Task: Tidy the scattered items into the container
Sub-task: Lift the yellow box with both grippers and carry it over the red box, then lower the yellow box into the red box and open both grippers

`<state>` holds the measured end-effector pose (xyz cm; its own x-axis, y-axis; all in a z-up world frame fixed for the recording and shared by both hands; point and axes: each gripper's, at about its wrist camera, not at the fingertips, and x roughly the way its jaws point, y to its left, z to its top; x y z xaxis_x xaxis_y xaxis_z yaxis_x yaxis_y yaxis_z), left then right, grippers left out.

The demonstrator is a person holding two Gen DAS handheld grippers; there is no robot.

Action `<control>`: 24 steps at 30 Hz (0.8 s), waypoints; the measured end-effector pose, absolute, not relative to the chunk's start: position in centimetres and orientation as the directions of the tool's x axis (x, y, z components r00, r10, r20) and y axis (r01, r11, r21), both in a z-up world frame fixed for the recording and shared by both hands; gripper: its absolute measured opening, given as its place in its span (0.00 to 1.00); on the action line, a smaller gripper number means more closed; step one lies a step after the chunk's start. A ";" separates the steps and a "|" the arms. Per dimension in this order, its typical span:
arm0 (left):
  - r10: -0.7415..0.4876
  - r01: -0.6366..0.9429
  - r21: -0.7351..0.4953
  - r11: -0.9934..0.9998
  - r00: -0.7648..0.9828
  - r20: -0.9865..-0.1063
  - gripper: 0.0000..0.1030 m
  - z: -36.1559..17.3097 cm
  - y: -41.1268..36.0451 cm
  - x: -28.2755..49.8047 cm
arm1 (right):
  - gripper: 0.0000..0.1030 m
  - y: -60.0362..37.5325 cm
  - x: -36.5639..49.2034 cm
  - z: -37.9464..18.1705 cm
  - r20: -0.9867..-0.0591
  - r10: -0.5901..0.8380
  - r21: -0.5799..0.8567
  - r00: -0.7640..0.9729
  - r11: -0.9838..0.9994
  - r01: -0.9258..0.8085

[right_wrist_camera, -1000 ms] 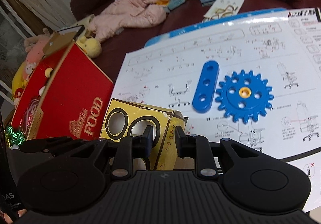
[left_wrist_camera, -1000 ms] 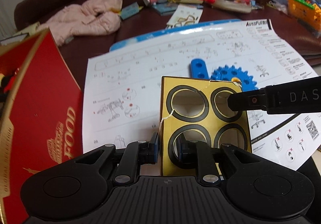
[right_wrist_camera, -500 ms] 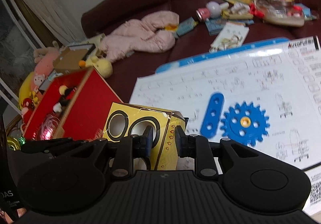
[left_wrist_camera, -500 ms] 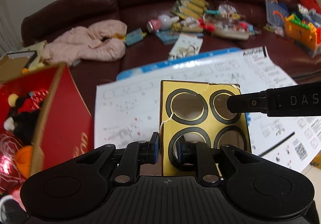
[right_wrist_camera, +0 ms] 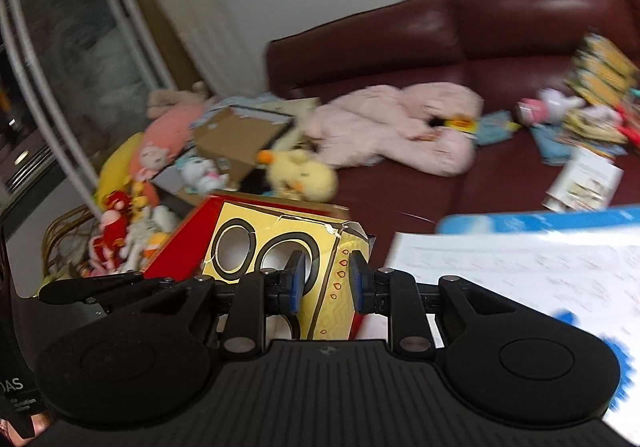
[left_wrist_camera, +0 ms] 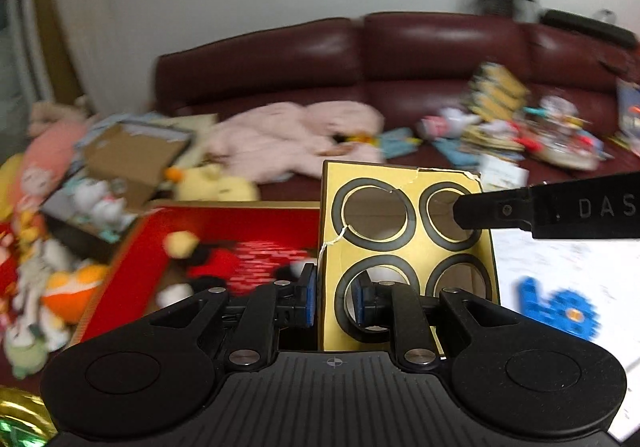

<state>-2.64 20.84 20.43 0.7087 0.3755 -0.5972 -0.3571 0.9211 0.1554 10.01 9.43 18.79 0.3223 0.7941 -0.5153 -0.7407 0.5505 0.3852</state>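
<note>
Far to my left a wicker basket (right_wrist_camera: 60, 235) of soft toys sits beside the sofa. Next comes the red box (left_wrist_camera: 240, 215), glossy card with a gold rim, and I take it for the container; plush pieces already lie inside, so part of the tidying looks done.

My left gripper (left_wrist_camera: 335, 295) pinches the near left wall of the yellow cardboard tray (left_wrist_camera: 408, 247), one blue pad outside, one poking through a round hole. The tray is thin, stiff card, gold-yellow, punched with four black-ringed circles and torn along its top edge. I hold it in the air, its left edge over the box's right rim. My right gripper (right_wrist_camera: 325, 283) clamps the tray's right corner, pads pressed on either face of that fold; in the left view its black finger crosses the upper right hole.

I judge the tray is mid-carry and not yet in the box.

Further right, the white instruction sheet (right_wrist_camera: 520, 267), smooth paper, carries a blue plastic gear (left_wrist_camera: 572, 313) and a blue link bar (left_wrist_camera: 530, 295), blurred but plainly left to collect. Beyond, the maroon leather sofa (left_wrist_camera: 440, 47) is strewn with more.
</note>
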 end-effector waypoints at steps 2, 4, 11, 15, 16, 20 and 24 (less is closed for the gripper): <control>0.414 -0.412 0.150 0.899 0.684 -0.600 0.15 20.5 23.7 -2.6 | 0.26 12.7 9.9 19.0 -0.518 0.801 0.372 0.298 0.526 -0.765; 0.450 -0.458 0.151 0.876 0.664 -0.597 0.16 20.7 26.2 -2.6 | 0.26 15.7 10.0 19.1 -0.517 0.810 0.369 0.276 0.502 -0.782; 0.503 -0.624 0.056 0.779 0.569 -0.651 0.98 18.6 34.5 -1.3 | 0.69 21.2 11.2 16.9 -0.534 0.810 0.401 0.244 0.497 -0.769; 0.485 -0.620 0.063 0.782 0.543 -0.686 0.98 16.9 35.3 -1.7 | 0.68 20.2 11.8 15.2 -0.563 0.793 0.408 0.231 0.510 -0.757; 0.484 -0.619 0.066 0.782 0.538 -0.690 0.98 16.6 35.4 -1.7 | 0.68 19.9 12.0 14.9 -0.569 0.789 0.412 0.231 0.517 -0.750; 0.494 -0.619 0.078 0.782 0.538 -0.683 0.98 16.3 34.7 -2.0 | 0.70 19.0 12.3 14.1 -0.587 0.784 0.445 0.204 0.523 -0.727; 0.511 -0.608 0.105 0.787 0.546 -0.664 0.98 16.8 33.5 -2.0 | 0.75 18.4 11.5 14.4 -0.584 0.789 0.445 0.188 0.506 -0.739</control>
